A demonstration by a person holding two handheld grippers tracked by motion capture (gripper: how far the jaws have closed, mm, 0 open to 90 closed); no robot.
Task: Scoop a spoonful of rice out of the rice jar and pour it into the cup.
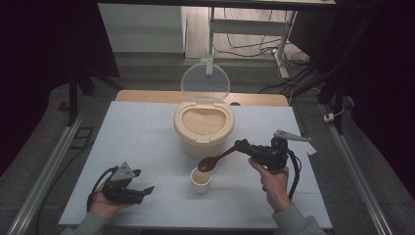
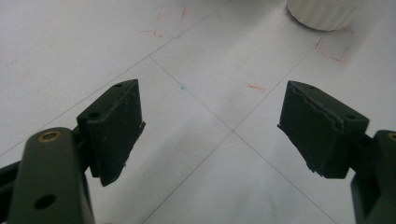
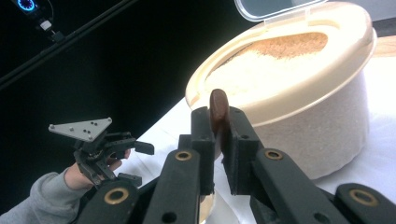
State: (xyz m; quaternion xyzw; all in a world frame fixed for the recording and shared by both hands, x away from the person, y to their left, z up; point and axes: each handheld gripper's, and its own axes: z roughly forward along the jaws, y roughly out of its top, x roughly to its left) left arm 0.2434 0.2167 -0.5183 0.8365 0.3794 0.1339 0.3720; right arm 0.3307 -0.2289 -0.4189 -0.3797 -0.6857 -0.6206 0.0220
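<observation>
The white table [image 1: 147, 142] bears a rice container [image 1: 203, 128] and a cup [image 1: 200, 180].

Glossy brown spoon [image 1: 212, 162], smooth cream plastic rice bin [image 1: 203, 132], clear plastic lid [image 1: 205, 82].

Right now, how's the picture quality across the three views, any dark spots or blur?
High view: dim, surroundings nearly black, table evenly lit. Left gripper view: bright, washed-out tabletop, cup cropped at the top. Right gripper view: spoon handle and near jaws soft, rice container sharper, black background at left.
</observation>
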